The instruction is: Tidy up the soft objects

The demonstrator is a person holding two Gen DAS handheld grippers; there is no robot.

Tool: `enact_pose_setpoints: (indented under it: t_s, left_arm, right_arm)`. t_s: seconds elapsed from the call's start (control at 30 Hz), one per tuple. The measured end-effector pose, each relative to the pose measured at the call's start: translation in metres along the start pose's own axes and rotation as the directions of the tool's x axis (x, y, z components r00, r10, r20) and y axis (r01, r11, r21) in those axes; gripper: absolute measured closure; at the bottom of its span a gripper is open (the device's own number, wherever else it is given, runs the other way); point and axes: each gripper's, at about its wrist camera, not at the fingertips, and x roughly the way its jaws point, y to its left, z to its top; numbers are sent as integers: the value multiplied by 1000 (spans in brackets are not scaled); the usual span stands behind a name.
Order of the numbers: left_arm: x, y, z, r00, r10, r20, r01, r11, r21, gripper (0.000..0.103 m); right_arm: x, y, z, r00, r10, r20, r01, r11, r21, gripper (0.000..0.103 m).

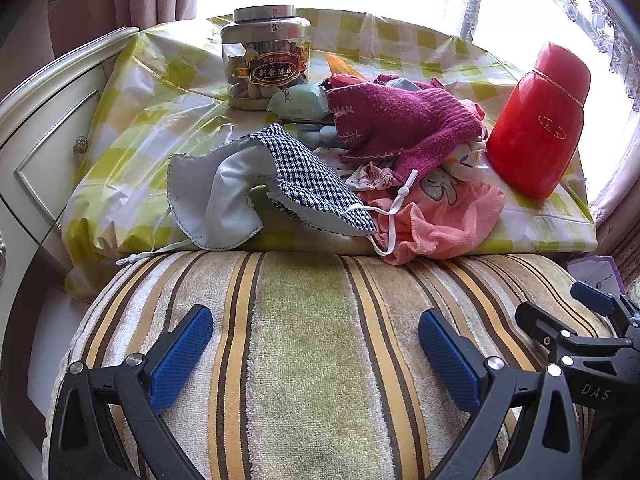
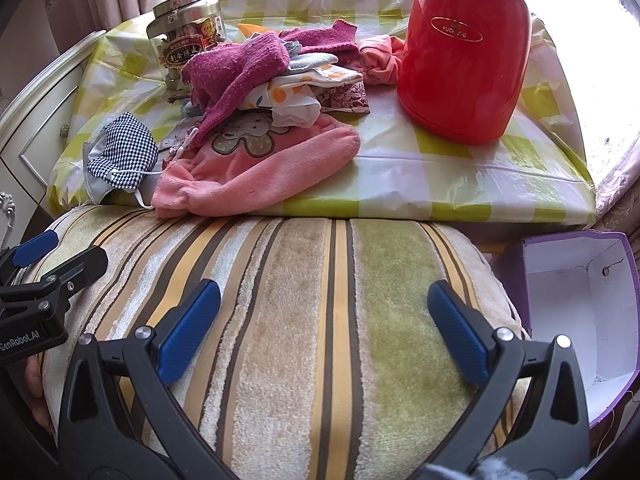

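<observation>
A heap of soft things lies on the yellow-checked tablecloth (image 1: 132,120) (image 2: 460,176): a checked face mask (image 1: 304,168) (image 2: 124,152), a magenta knitted glove (image 1: 400,120) (image 2: 236,68), a pink towel with a flower patch (image 1: 448,216) (image 2: 260,176) and several patterned cloths (image 2: 304,96). My left gripper (image 1: 316,354) hangs open over a striped cushion (image 1: 300,352), short of the heap. My right gripper (image 2: 324,330) is open too, over the same striped cushion (image 2: 320,320). Neither holds anything. Each gripper shows at the edge of the other's view.
A clear jar with a metal lid (image 1: 266,60) (image 2: 184,40) and a red flask (image 1: 540,120) (image 2: 468,52) stand on the table. An open purple box (image 2: 580,304) sits right of the cushion. A cream drawer cabinet (image 1: 44,148) is at left, curtains and a bright window behind.
</observation>
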Motion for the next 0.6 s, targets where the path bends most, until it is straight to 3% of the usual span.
enact_pose_setpoints:
  t_s: [0.6]
  left_arm:
    - [3, -1, -1, 1000, 8, -9, -8, 1000, 3, 0]
  right_arm:
    - [-1, 1, 0, 1000, -12, -2, 12, 1000, -12, 0]
